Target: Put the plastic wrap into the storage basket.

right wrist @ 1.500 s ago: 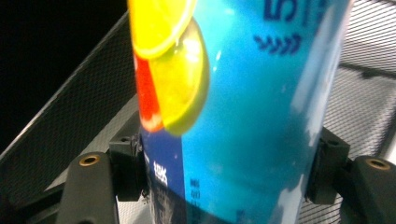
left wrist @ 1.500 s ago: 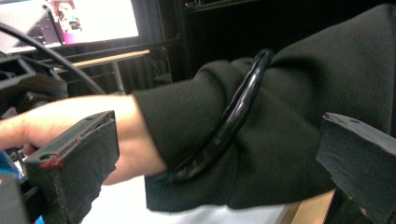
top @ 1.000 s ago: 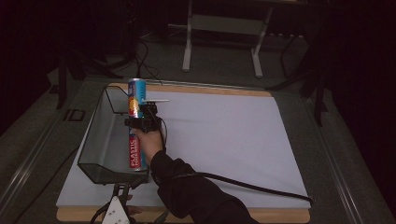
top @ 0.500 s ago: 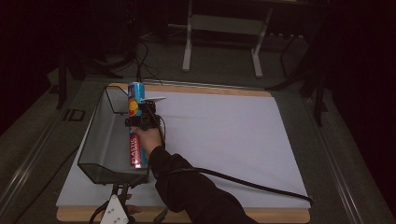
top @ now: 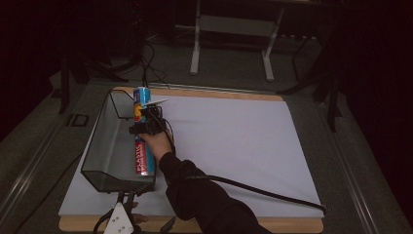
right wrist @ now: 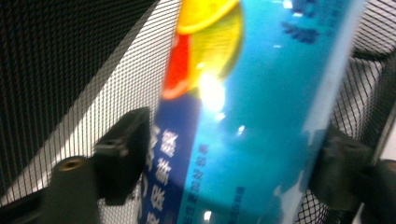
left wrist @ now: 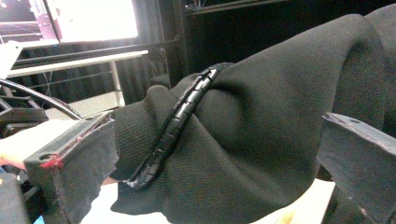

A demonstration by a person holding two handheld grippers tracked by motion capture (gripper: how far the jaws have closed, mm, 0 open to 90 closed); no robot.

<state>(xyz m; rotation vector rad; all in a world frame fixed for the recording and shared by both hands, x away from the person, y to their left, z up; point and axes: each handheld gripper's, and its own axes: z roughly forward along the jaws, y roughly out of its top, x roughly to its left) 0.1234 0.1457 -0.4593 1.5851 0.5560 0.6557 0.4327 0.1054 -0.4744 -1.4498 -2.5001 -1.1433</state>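
A blue can (top: 140,101) with a red and yellow logo stands upright at the far right corner of a black mesh basket (top: 104,146). My right gripper (top: 145,127) holds it from the near side. In the right gripper view the blue can (right wrist: 261,102) spans the gap, and my right gripper (right wrist: 231,163) is shut on it with a jaw on each side. A red tube-shaped pack (top: 142,158) lies lengthwise in the basket along its right wall. My left gripper (top: 119,222) rests at the table's near edge. In its own view my left gripper (left wrist: 215,154) is open, its jaws wide apart, nothing between them.
The basket sits at the left of a white mat (top: 234,141) on a wooden table (top: 292,226). A black cable (top: 263,192) trails over the mat from the right arm. The person's black sleeve (left wrist: 261,116) crosses in front of the left gripper. Dark floor and metal stands lie beyond the far edge.
The right gripper and the blue can have sunk slightly lower into the basket's far corner. The left gripper has stayed put.
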